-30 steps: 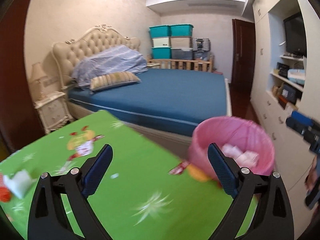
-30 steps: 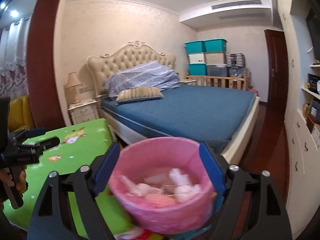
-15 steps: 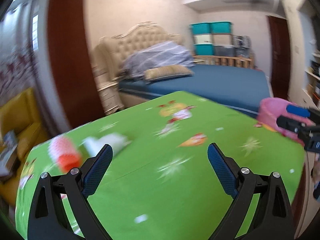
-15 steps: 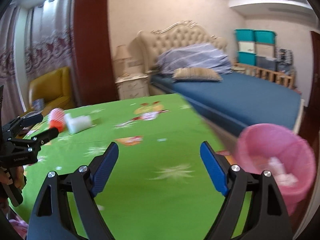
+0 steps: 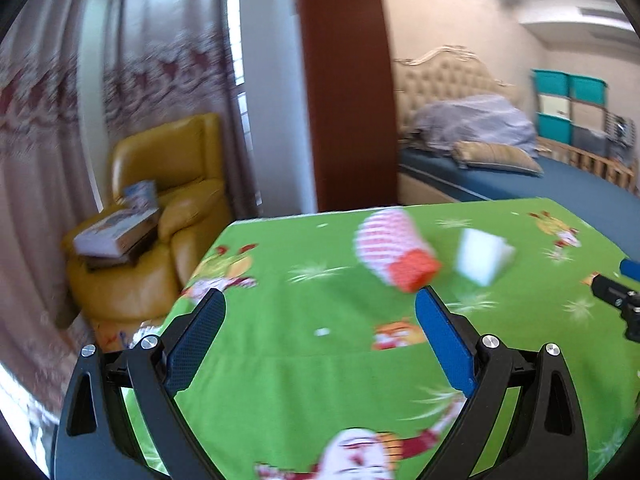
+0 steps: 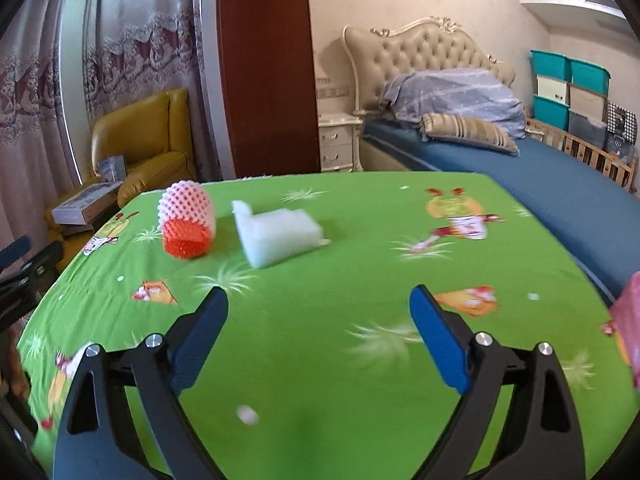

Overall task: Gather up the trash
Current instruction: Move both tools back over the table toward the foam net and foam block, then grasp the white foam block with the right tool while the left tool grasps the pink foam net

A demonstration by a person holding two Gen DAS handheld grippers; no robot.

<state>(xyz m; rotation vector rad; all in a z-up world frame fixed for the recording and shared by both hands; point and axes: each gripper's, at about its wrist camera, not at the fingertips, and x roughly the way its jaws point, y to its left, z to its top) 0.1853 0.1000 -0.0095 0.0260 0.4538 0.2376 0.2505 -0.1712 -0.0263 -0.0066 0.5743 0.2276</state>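
While two bits of trash lie on the green table (image 6: 360, 248), your job is not done. The foam net (image 6: 186, 224) sits beside the white foam block (image 6: 276, 232). Your left gripper (image 5: 320, 320) and right gripper (image 6: 318, 310) are wide apart and empty; the right jaws have just been opening. The pink bin (image 6: 629, 320) is at the table's right edge.

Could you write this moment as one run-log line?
left gripper: open, empty | right gripper: open, empty | foam net sleeve, white foam block: on table

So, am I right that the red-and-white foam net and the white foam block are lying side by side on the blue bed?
Not quite: the foam net and foam block lie side by side on the green table, not the bed, as the right wrist view shows.
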